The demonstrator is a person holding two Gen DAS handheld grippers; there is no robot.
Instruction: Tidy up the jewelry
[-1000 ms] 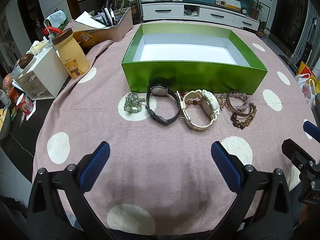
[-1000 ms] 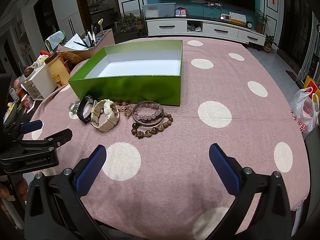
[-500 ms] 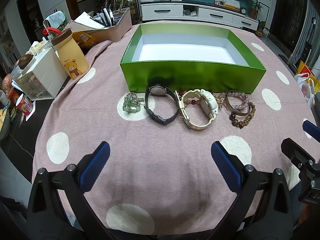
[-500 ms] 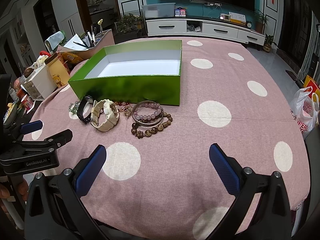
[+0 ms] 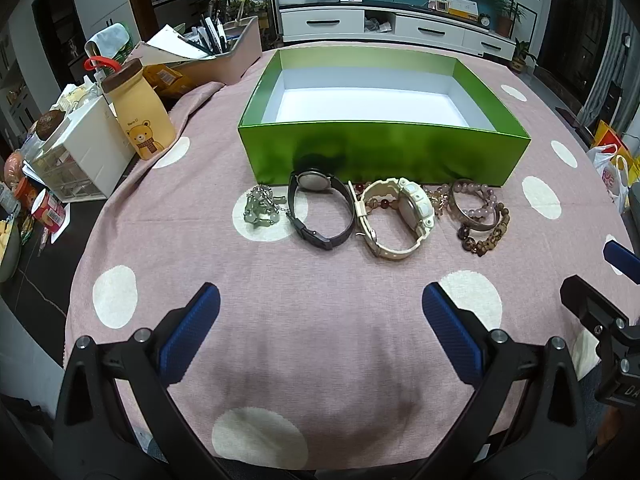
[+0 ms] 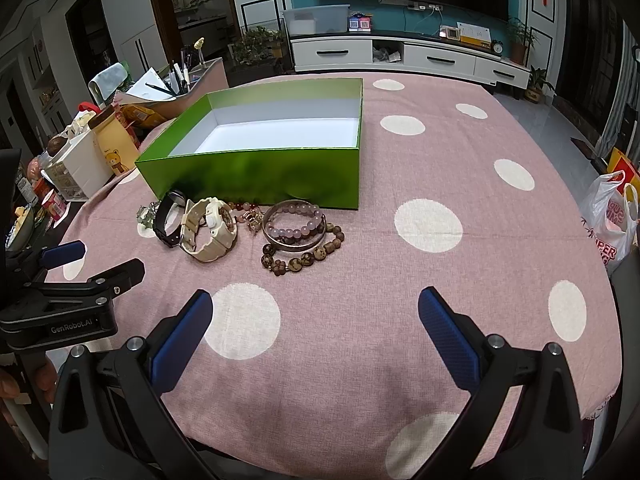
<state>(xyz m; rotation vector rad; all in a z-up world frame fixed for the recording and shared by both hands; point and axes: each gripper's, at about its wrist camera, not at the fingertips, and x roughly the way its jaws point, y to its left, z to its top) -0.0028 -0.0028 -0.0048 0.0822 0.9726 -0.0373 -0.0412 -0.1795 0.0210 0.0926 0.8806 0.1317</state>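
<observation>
An open green box (image 5: 384, 156) (image 6: 256, 176) with a white, empty inside stands on the pink dotted tablecloth. In front of it lies a row of jewelry: a green bead charm (image 5: 260, 210), a black watch (image 5: 320, 208) (image 6: 168, 220), a cream watch (image 5: 396, 216) (image 6: 210, 228), a small gold piece (image 5: 438, 200), a pink bead bracelet with a metal bangle (image 5: 476, 204) (image 6: 294, 226) and a brown bead bracelet (image 5: 486, 236) (image 6: 304, 256). My left gripper (image 5: 320, 332) and right gripper (image 6: 316, 334) are open and empty, well short of the row.
A bear bottle (image 5: 138, 114), a white drawer unit (image 5: 84, 152) and a pen tray (image 5: 216, 60) crowd the table's left side. The right gripper shows at the right edge of the left wrist view (image 5: 600, 308). A plastic bag (image 6: 612, 216) hangs beyond the right edge.
The left wrist view has shifted very slightly. Both grippers stay open and nothing on the table has moved.
</observation>
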